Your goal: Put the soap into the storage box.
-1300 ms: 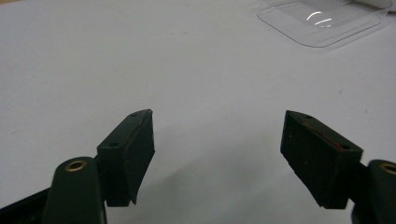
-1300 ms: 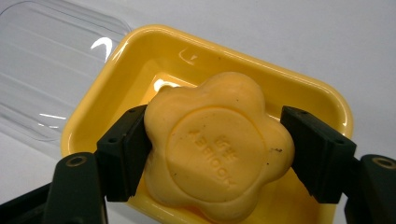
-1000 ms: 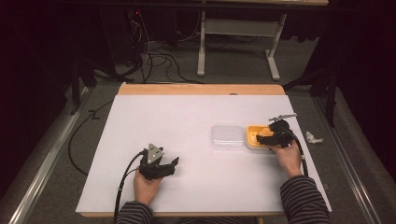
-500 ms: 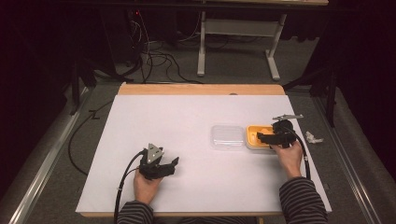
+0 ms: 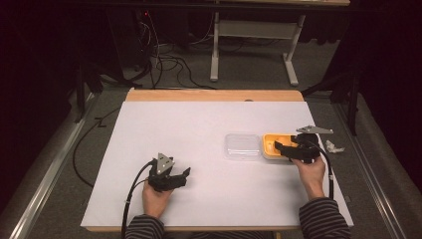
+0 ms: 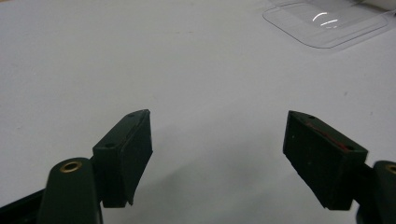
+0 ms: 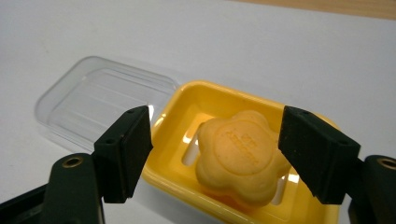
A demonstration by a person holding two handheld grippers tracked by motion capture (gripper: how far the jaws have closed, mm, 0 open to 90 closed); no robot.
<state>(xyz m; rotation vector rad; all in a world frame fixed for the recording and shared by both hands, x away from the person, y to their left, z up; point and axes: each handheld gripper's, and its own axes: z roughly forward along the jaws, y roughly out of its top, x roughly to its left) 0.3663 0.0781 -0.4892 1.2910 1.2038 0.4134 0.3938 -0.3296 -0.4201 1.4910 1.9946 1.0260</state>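
Note:
A yellow flower-shaped soap (image 7: 236, 156) lies in a yellow slotted soap tray (image 7: 196, 93) at the table's right side (image 5: 270, 144). My right gripper (image 5: 279, 148) hovers over the tray's near right edge. Its jaws have just been closing, and they stand apart on either side of the soap (image 7: 215, 144) without pressing on it. A clear plastic lid (image 5: 242, 146) lies flat just left of the tray (image 7: 93, 93). My left gripper (image 5: 185, 174) rests near the front left, open over bare white surface (image 6: 219, 144), with the lid (image 6: 327, 23) far ahead.
A white sheet (image 5: 199, 129) covers the table, with a wooden strip (image 5: 214, 94) along its far edge. A small crumpled white thing (image 5: 334, 147) lies by the right edge. Cables and a desk frame stand on the floor beyond.
My right gripper has shifted a little to the right and toward the person, still over the tray. The left gripper has kept still.

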